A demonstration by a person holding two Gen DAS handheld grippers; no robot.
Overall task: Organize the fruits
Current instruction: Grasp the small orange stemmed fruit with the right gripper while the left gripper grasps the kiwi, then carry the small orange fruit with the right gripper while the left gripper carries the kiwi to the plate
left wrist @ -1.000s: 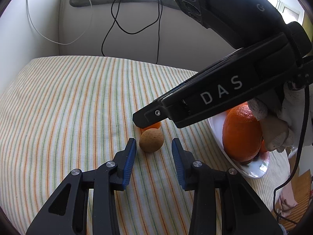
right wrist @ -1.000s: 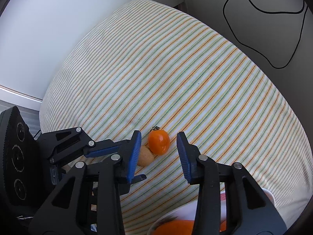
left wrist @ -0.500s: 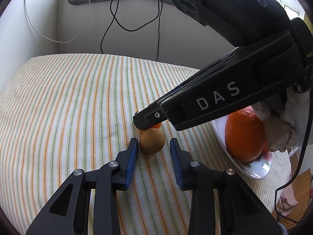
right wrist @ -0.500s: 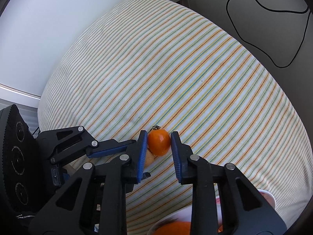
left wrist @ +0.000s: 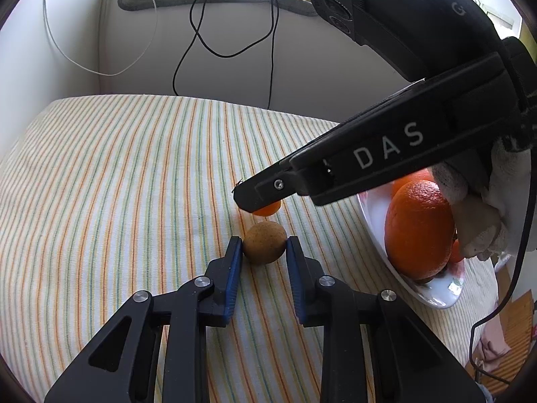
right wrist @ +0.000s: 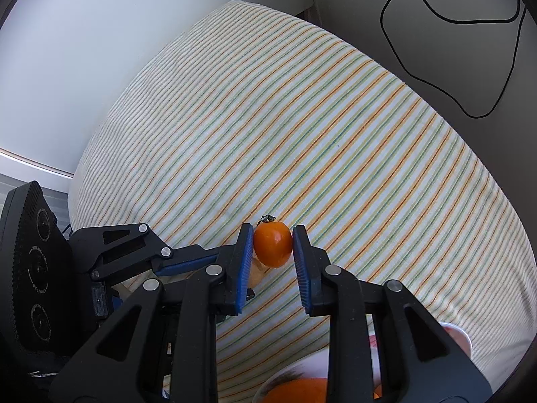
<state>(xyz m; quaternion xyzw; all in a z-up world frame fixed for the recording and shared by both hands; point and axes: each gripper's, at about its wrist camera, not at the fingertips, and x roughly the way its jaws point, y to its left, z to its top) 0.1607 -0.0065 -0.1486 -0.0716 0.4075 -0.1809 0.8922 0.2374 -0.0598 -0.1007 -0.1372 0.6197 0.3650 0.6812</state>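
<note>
A small round brown fruit (left wrist: 264, 242) lies on the striped cloth, and my left gripper (left wrist: 263, 247) is shut on it, both blue pads touching its sides. Just behind it an orange cherry tomato (right wrist: 272, 243) with a dark stem sits between the pads of my right gripper (right wrist: 272, 240), which is shut on it. In the left wrist view the tomato (left wrist: 266, 209) peeks out under the right gripper's black finger. A big orange (left wrist: 419, 231) lies on a white plate (left wrist: 436, 294) at the right.
The table wears a cloth (right wrist: 302, 127) with orange and green stripes. Black cables (left wrist: 214, 40) hang on the wall behind. A white-gloved hand (left wrist: 483, 221) holds the right gripper over the plate. The plate's rim (right wrist: 459, 336) shows at the bottom right of the right wrist view.
Both grippers have closed from wide open: the left onto the brown fruit, the right onto the cherry tomato. Both fruits stay on the cloth.
</note>
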